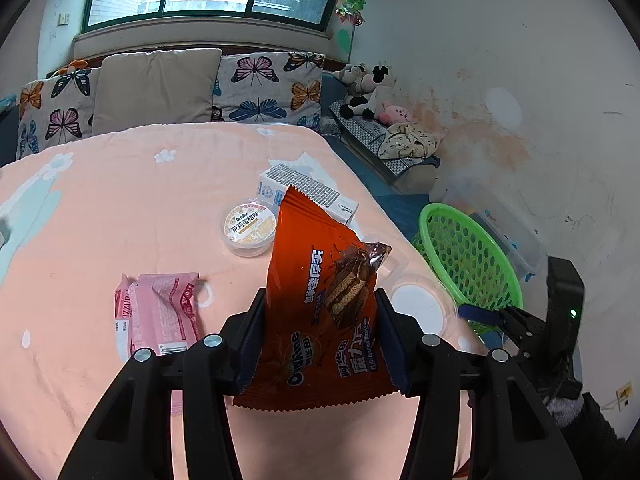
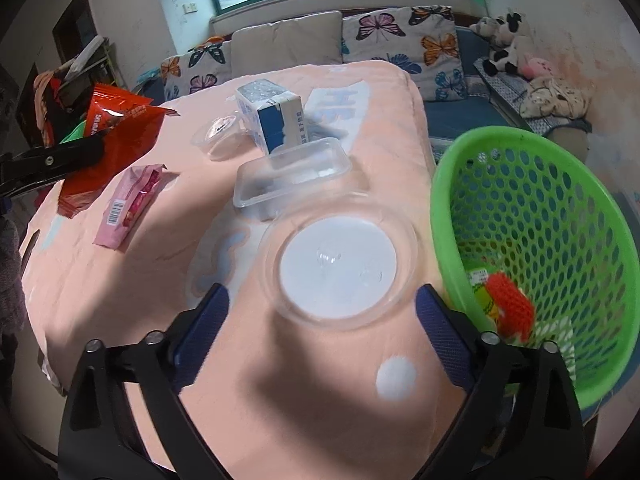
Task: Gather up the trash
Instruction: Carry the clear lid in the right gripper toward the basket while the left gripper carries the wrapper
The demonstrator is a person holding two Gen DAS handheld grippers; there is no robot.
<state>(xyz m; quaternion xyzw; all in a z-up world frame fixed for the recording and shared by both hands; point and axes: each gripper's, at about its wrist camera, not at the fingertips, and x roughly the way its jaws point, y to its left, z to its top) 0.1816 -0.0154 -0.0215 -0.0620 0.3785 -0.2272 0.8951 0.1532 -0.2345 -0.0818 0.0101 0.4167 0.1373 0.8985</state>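
My left gripper (image 1: 320,332) is clamping a crinkly orange foil snack wrapper (image 1: 320,300) upright between its pads; my right gripper (image 2: 322,320) is hanging wide open and empty, a round clear plastic lid (image 2: 340,268) just ahead and a green perforated plastic basket (image 2: 532,240) beside its right finger

Butterfly cushions (image 1: 272,88), plush toys (image 1: 366,90)

In front of your right gripper (image 2: 322,316) the round clear lid (image 2: 340,264) lies in the way, and the clear box (image 2: 292,176) and milk carton (image 2: 272,116) stand behind it. The green basket (image 2: 532,240) blocks the right side. Between the pink packet (image 2: 128,208) and the lid, the peach cover (image 2: 168,280) is free.
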